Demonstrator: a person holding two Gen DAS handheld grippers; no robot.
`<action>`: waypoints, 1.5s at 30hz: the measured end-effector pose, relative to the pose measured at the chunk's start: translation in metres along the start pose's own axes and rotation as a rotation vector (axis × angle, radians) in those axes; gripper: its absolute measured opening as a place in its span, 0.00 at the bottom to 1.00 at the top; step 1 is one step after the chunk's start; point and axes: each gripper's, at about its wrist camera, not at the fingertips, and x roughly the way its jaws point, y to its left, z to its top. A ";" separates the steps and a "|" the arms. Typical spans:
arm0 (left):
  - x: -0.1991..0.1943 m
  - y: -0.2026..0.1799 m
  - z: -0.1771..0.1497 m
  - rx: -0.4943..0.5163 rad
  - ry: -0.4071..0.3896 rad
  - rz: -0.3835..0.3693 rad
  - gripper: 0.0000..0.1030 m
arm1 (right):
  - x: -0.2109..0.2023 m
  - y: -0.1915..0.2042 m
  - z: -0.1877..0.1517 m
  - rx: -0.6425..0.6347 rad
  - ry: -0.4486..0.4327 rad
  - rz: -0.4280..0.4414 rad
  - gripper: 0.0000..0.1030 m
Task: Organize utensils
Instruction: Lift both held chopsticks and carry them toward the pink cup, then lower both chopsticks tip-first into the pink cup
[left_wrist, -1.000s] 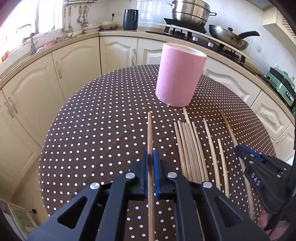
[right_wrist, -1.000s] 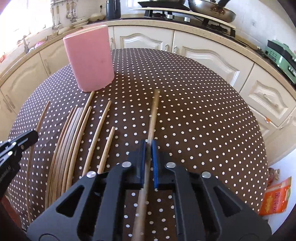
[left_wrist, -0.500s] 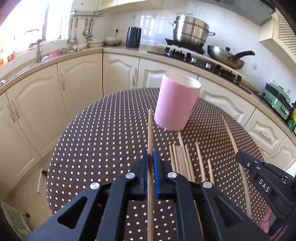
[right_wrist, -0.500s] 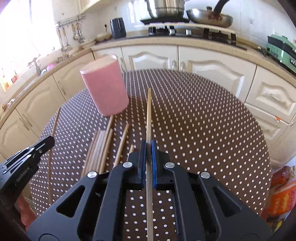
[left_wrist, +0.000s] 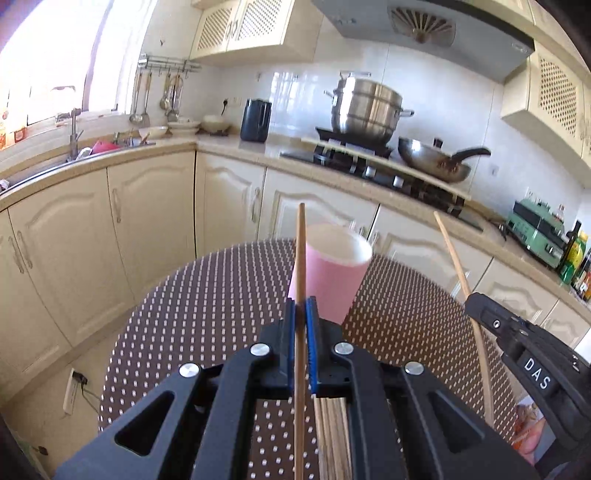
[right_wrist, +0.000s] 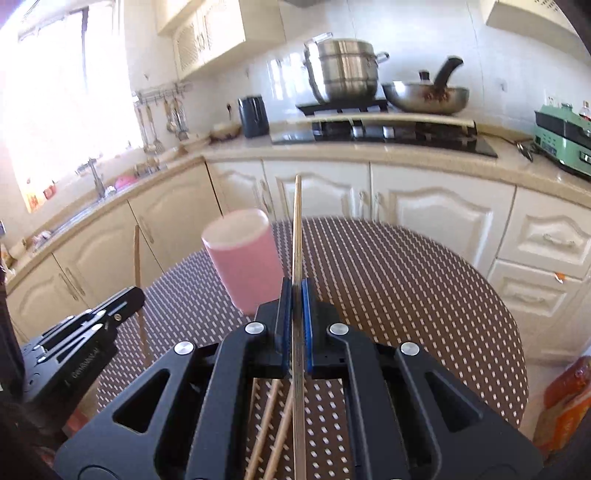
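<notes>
— So where do the chopsticks stand against the pink cup (left_wrist: 328, 275)?

— One chopstick (left_wrist: 301, 266) is pinched between the blue pads of the left gripper (left_wrist: 301, 314), its tip rising just left of the cup's rim. A second chopstick (right_wrist: 296, 236) is clamped the same way in the right gripper (right_wrist: 294, 295), just right of the cup as that camera sees it. Both sticks are off the table and run back under the gripper bodies.

— And the rest?

— A bundle of loose chopsticks (left_wrist: 332, 435) lies on the dotted tablecloth (left_wrist: 207, 317) on the near side of the cup, mostly hidden under the left gripper. Two more (right_wrist: 271, 424) show beneath the right gripper.

— Is the cup upright?

— Yes, it stands on the cloth, open mouth up, between the two held sticks.

— Beyond the cup?

— Cream cabinets (left_wrist: 147, 221), then a counter with a steel pot (left_wrist: 364, 110) and a wok (left_wrist: 436, 162) on the stove.
</notes>
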 end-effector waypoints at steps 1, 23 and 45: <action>-0.001 0.000 0.005 -0.004 -0.013 -0.002 0.06 | -0.001 0.000 0.005 0.001 -0.017 0.011 0.06; -0.013 -0.015 0.077 0.034 -0.183 -0.045 0.06 | 0.023 -0.006 0.082 0.099 -0.229 0.170 0.06; -0.004 -0.032 0.160 0.101 -0.293 -0.079 0.06 | 0.088 0.006 0.131 0.077 -0.409 0.262 0.06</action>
